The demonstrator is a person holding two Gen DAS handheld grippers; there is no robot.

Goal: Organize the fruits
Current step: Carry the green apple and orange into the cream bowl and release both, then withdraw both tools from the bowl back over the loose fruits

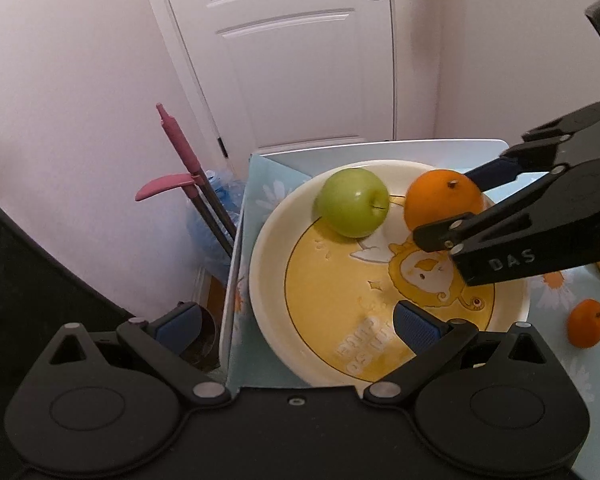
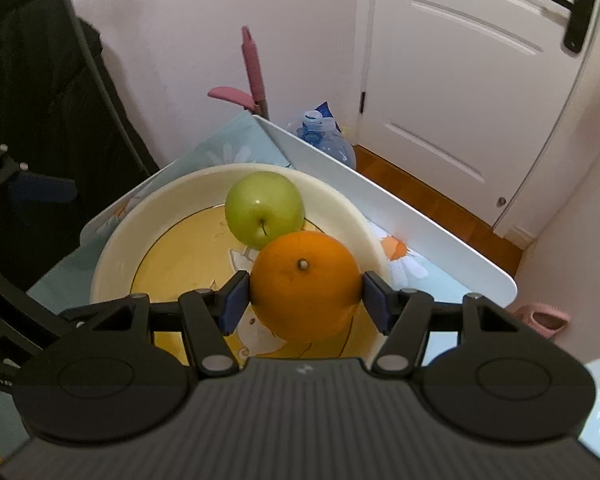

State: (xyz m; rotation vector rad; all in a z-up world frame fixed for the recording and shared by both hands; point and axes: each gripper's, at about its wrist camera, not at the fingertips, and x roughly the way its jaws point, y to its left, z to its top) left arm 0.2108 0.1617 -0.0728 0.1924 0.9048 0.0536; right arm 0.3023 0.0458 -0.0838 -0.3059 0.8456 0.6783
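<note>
Pale pink walls (image 1: pixel 80 80) flank a white panelled door (image 2: pixel 480 80) over what looks like wooden flooring (image 2: pixel 440 208).

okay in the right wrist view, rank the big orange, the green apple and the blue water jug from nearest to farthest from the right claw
1. Big orange: between the pads of the right claw, over the plate.
2. Green apple: just beyond the orange, on the plate's far side.
3. Blue water jug: on the floor past the table edge, near the door.

An apple (image 1: pixel 353 208) and an orange (image 1: pixel 440 202) sit side by side in a plate (image 1: pixel 268 280) near the surface's (image 1: pixel 556 308) corner; a second orange (image 1: pixel 586 323) lies apart.
</note>
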